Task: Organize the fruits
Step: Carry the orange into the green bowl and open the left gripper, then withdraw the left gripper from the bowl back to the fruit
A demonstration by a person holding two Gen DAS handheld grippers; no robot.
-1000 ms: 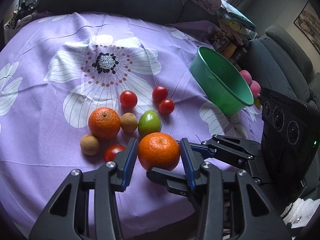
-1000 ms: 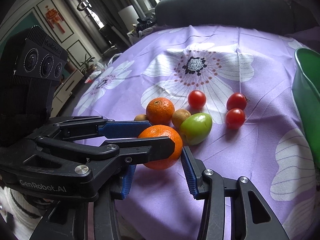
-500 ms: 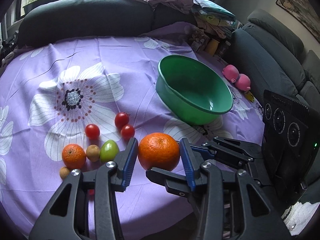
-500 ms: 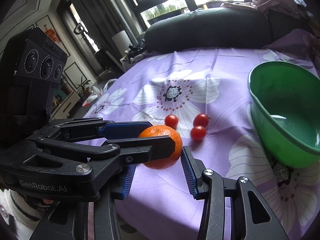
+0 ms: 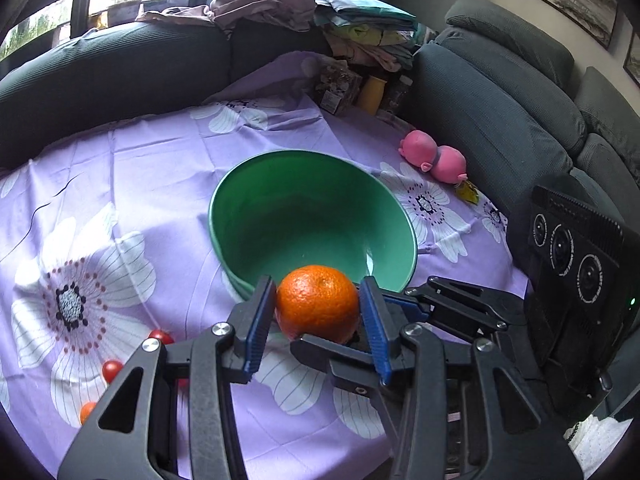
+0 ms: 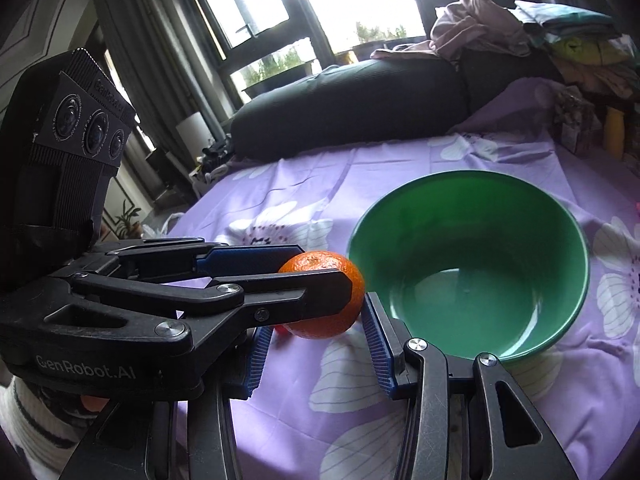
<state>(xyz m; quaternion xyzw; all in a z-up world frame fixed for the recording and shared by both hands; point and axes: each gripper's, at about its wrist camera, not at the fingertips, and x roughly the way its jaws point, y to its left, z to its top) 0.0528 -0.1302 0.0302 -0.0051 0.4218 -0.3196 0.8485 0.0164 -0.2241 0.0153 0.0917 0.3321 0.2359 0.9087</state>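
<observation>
My left gripper (image 5: 318,308) is shut on an orange (image 5: 317,301) and holds it in the air just in front of the near rim of the green bowl (image 5: 256,208). The bowl holds no fruit. In the right wrist view the orange (image 6: 324,276) sits in the left gripper's fingers (image 6: 280,292), left of the bowl (image 6: 560,320). My right gripper (image 6: 316,328) is open and empty, right below the orange. Two cherry tomatoes (image 5: 160,336) (image 5: 112,368) and part of another orange (image 5: 86,412) lie on the cloth at lower left.
The round table has a purple flowered cloth (image 5: 152,168). A pink plush toy (image 5: 434,156) lies at the far right edge. Dark sofas (image 5: 500,112) ring the table, with piled clothes (image 5: 340,28) and a yellow bottle (image 5: 370,92) behind.
My left gripper has carried the orange up and to the right, away from the fruit group, to the bowl's near rim. The right gripper has moved along beside it, still open.
</observation>
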